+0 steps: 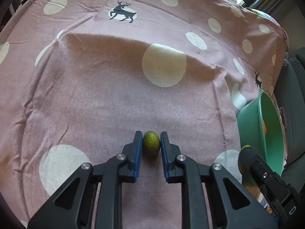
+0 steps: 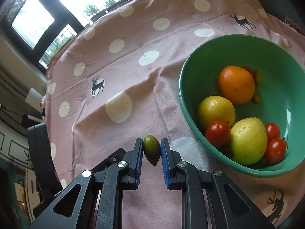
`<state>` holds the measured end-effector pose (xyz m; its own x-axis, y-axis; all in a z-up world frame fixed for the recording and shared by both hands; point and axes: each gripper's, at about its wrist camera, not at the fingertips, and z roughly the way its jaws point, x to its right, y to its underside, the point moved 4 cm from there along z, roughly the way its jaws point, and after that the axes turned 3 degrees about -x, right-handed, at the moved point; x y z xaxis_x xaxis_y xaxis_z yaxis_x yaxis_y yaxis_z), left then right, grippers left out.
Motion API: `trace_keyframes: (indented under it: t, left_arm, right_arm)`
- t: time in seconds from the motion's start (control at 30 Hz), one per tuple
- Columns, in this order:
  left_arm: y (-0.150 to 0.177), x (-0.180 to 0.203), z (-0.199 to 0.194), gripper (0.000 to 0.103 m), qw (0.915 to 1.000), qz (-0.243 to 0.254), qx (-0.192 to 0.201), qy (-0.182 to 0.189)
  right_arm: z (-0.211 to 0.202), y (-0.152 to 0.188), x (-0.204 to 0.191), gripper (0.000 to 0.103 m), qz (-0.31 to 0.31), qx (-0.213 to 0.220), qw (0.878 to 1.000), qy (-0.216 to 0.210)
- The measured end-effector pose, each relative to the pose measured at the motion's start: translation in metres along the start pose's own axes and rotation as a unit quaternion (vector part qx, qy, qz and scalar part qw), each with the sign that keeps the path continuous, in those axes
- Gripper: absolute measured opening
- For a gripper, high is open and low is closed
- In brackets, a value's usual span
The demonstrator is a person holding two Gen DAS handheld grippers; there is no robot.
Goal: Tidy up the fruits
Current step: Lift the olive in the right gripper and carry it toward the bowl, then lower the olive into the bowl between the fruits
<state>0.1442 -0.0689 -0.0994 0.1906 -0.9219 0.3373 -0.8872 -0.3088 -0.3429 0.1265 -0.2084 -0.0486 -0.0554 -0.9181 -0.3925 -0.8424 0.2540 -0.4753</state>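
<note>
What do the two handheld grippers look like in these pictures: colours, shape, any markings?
Both the left gripper and the right gripper look alike: black linkage arms with triangular cut-outs, round silver pivot pins, and two flat fingers faced with ridged blue pads. No cable, sleeve or hand is visible.

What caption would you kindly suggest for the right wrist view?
Right gripper shut on a small green fruit beside the green bowl of mixed fruit.

cloth [image 2: 133, 72]: pink, cream dots, dark deer prints
bowl [image 2: 192, 95]: green
orange [image 2: 236, 85]: orange
tomatoes [image 2: 218, 133]: red
small fruits [image 1: 151, 144]: olive green
gripper pads [image 1: 140, 152]: blue on black fingers
</note>
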Motion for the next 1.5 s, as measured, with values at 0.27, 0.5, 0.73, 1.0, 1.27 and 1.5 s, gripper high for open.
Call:
trace_keyframes:
  t: [0.27,0.5,0.73,1.0,1.27,1.5]
  left_arm:
    - [0.002,0.012,-0.03,0.018,0.9982,0.025,0.053,0.01]
    - [0.007,0.038,-0.077,0.019,0.987,0.073,0.138,0.037]
    - [0.018,0.069,-0.106,0.019,0.9723,0.116,0.19,0.071]
    - [0.032,0.103,-0.112,0.019,0.9616,0.161,0.202,0.093]
    - [0.043,0.142,-0.103,0.019,0.9511,0.214,0.191,0.115]
    - [0.046,0.164,-0.078,0.019,0.9506,0.231,0.157,0.135]
  right_arm:
    - [-0.003,-0.002,0.001,0.02,0.003,0.007,1.0,-0.005]
    - [-0.018,-0.006,0.007,0.02,0.012,0.033,0.999,-0.012]
    - [-0.052,-0.013,0.022,0.021,0.032,0.09,0.995,-0.02]
    - [-0.077,-0.018,0.05,0.021,0.072,0.137,0.988,-0.015]
    - [-0.086,-0.02,0.082,0.021,0.109,0.154,0.982,-0.008]
    - [-0.091,-0.022,0.104,0.021,0.13,0.166,0.978,0.002]
